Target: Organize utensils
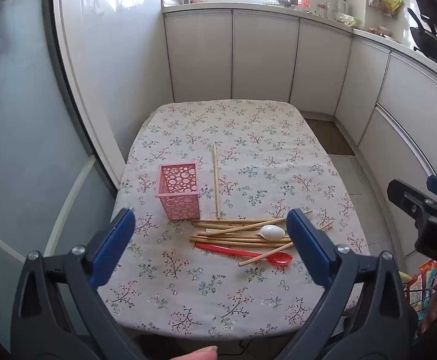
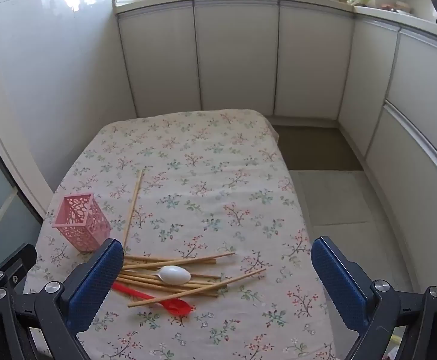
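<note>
Here we list a bench [image 1: 248, 315] under a floral tablecloth [image 2: 212, 180], white kitchen cabinets [image 1: 263, 57] behind it. Pink perforated utensil holder [image 1: 178, 193] — upright, at the bench's left side. One lone wooden chopstick [image 1: 216, 180] lies just right of the holder, running away from us. Pile of wooden chopsticks [image 1: 242, 234] lies crosswise in front of the holder; a white plastic spoon [image 1: 271, 232] rests on top of the pile, a red plastic spoon [image 1: 248, 253] at its near edge with one chopstick crossing it. Our left claw [image 1: 210, 246] hangs over the near bench, spread wide, nothing between its blue pads. Our right claw [image 2: 218, 282] — likewise wide apart and holding nothing, above the pile's right end.
</note>
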